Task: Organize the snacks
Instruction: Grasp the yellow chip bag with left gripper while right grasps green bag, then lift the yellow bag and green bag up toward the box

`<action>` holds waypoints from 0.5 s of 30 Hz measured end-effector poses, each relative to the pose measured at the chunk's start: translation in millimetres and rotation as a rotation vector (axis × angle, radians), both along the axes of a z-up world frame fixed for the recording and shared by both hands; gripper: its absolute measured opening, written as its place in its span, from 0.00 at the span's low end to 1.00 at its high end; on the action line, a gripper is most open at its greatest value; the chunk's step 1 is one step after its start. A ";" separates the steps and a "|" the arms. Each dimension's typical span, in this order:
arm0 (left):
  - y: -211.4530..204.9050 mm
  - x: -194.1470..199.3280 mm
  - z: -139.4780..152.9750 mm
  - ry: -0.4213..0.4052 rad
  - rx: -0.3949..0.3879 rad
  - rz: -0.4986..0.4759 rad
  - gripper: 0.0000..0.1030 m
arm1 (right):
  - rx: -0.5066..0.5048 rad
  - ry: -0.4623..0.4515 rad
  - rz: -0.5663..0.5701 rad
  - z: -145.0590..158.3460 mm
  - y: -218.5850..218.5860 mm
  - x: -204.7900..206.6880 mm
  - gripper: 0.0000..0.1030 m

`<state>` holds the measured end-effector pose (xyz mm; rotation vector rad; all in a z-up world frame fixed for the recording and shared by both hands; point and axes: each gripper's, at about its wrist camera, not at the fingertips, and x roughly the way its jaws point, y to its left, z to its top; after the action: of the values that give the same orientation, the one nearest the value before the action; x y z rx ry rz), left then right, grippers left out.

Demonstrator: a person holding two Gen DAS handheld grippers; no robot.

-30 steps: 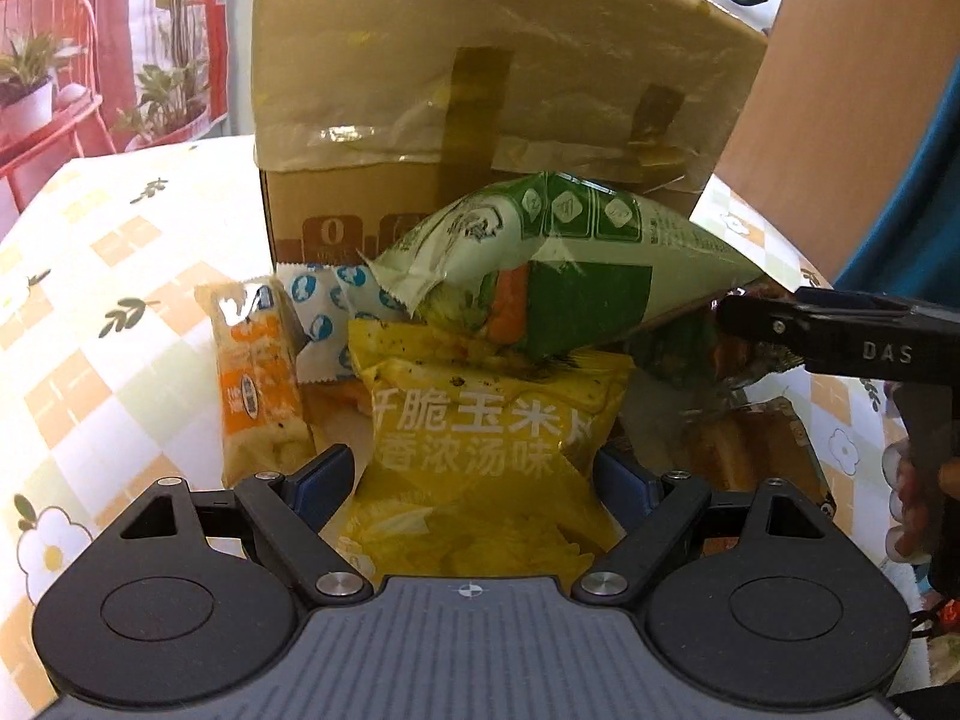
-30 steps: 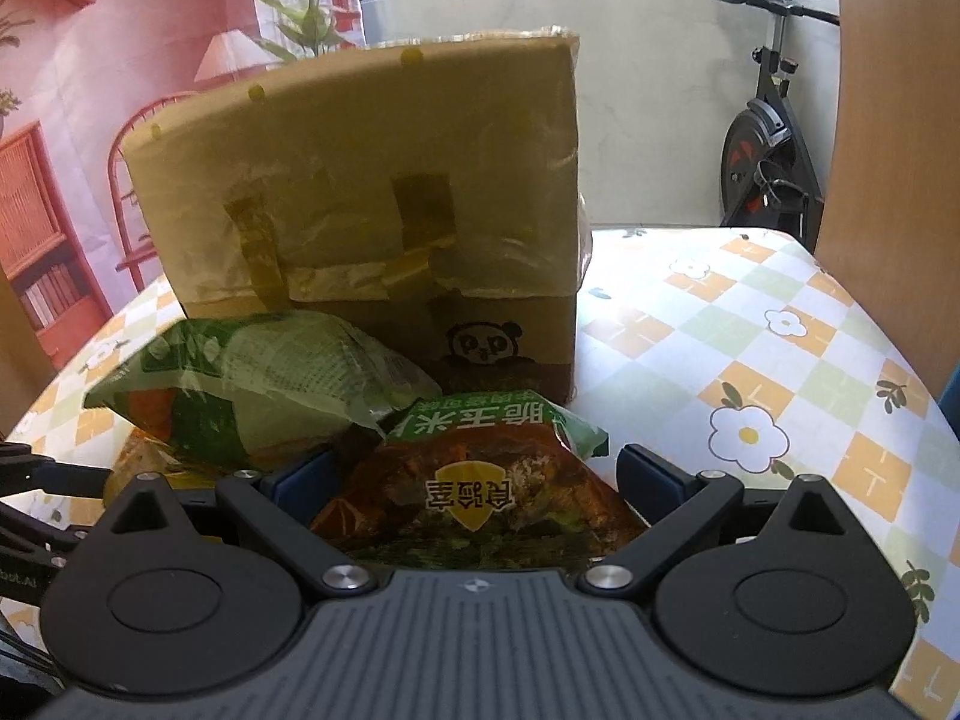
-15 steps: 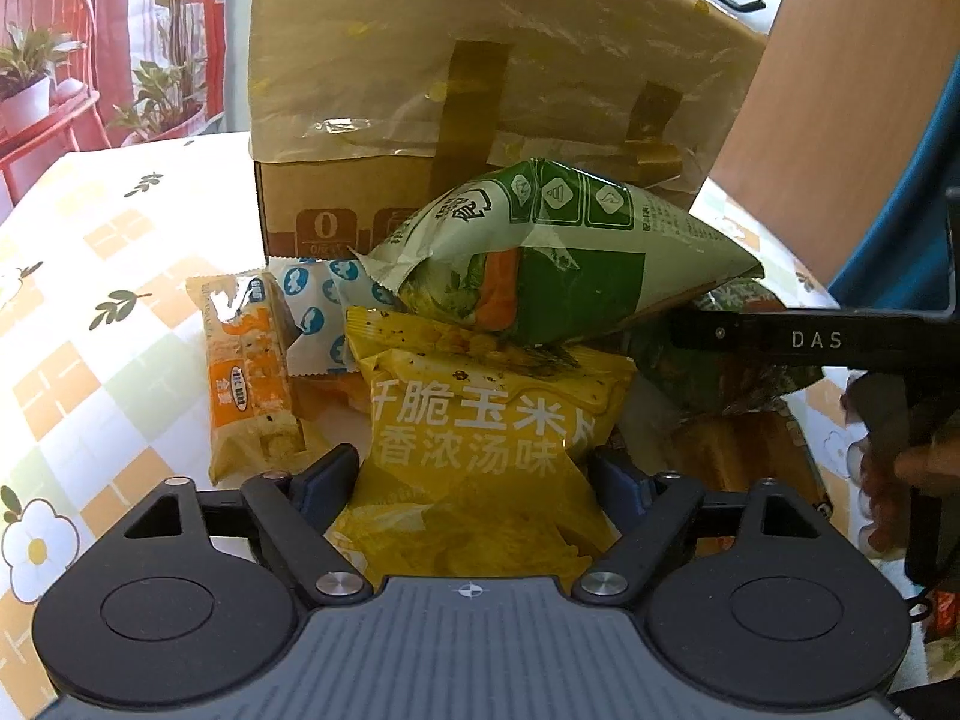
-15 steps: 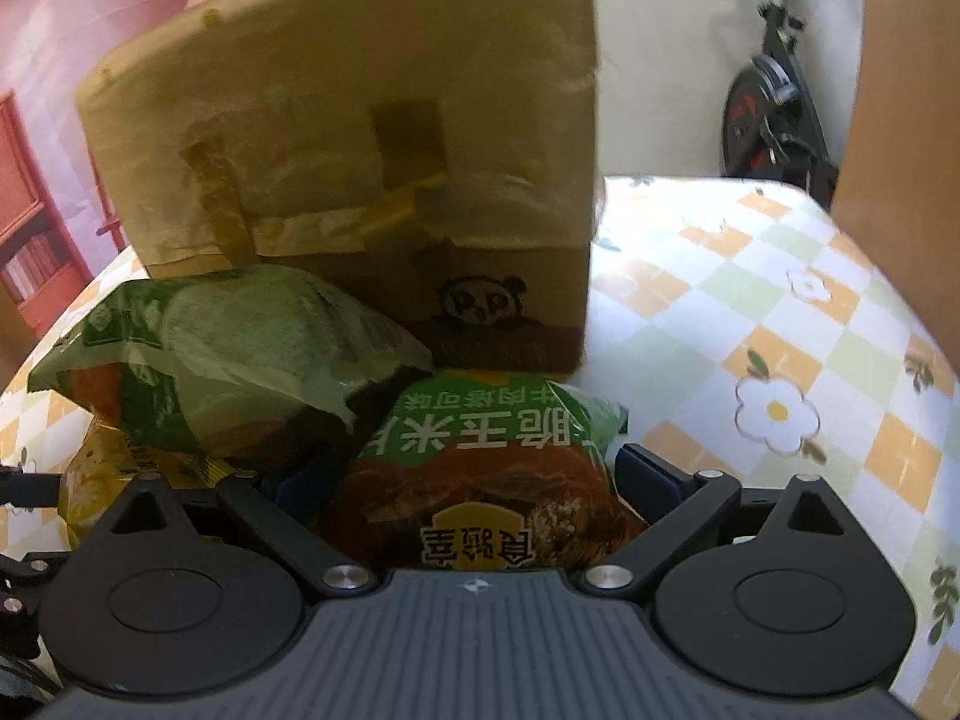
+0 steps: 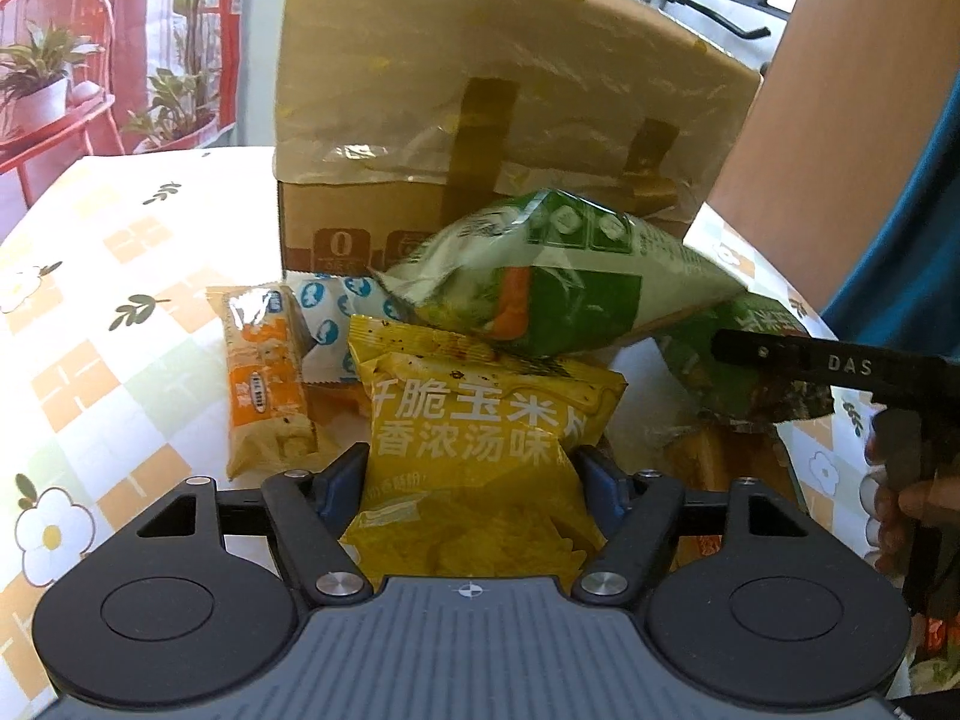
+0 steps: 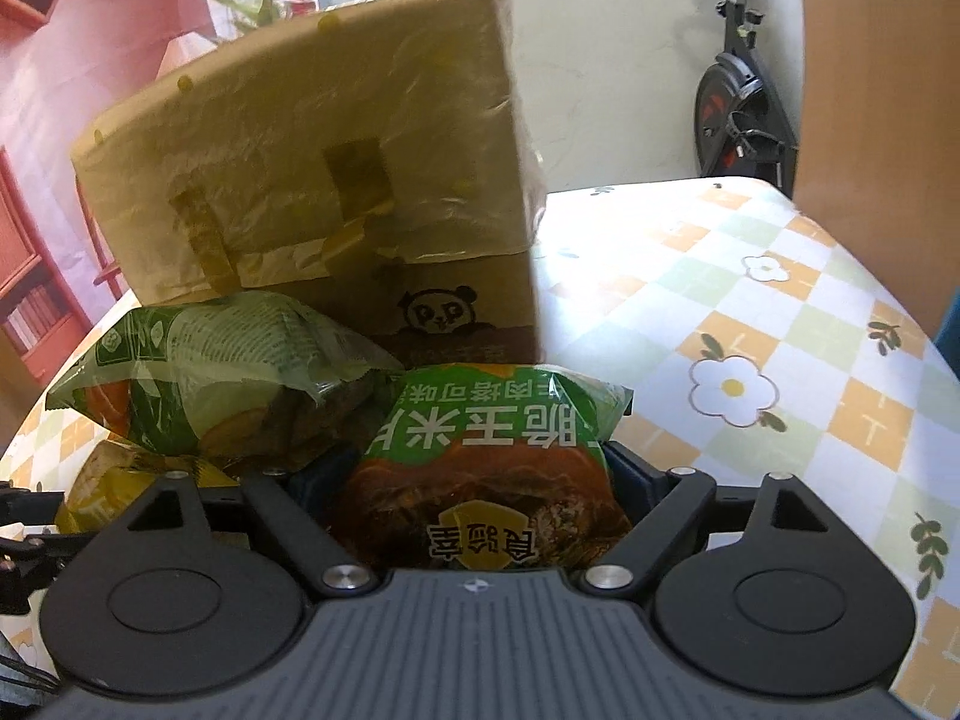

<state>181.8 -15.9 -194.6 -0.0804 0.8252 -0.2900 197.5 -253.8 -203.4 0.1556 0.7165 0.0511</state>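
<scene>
Between the left gripper's [image 5: 471, 471] fingers lies a yellow corn chip bag [image 5: 480, 438]; the jaws are closing and their pads touch its sides. Between the right gripper's [image 6: 474, 480] closing fingers sits a green and brown snack bag [image 6: 498, 450], now reaching further in than before. Behind both stands a cardboard box [image 6: 312, 180].

Yellow corn-chip packet [image 5: 480, 444] lying flat between the left tongs' closing jaws; green-and-brown packet [image 6: 486, 480] likewise between the right tongs' closing jaws.
</scene>
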 end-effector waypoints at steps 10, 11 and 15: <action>24.6 -15.5 19.9 -0.042 -0.002 0.104 0.73 | 0.015 -0.061 -0.063 16.7 -12.2 -20.0 0.84; 26.6 -17.3 23.2 -0.054 0.001 0.112 0.73 | 0.016 -0.069 -0.068 19.1 -13.5 -21.6 0.84; 33.5 -23.2 34.7 -0.099 0.014 0.143 0.73 | 0.012 -0.106 -0.080 30.0 -14.2 -26.2 0.84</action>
<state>158.6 17.6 -159.9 -0.1102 0.7189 -0.1523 171.4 -268.0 -173.4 0.1914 0.6039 -0.0128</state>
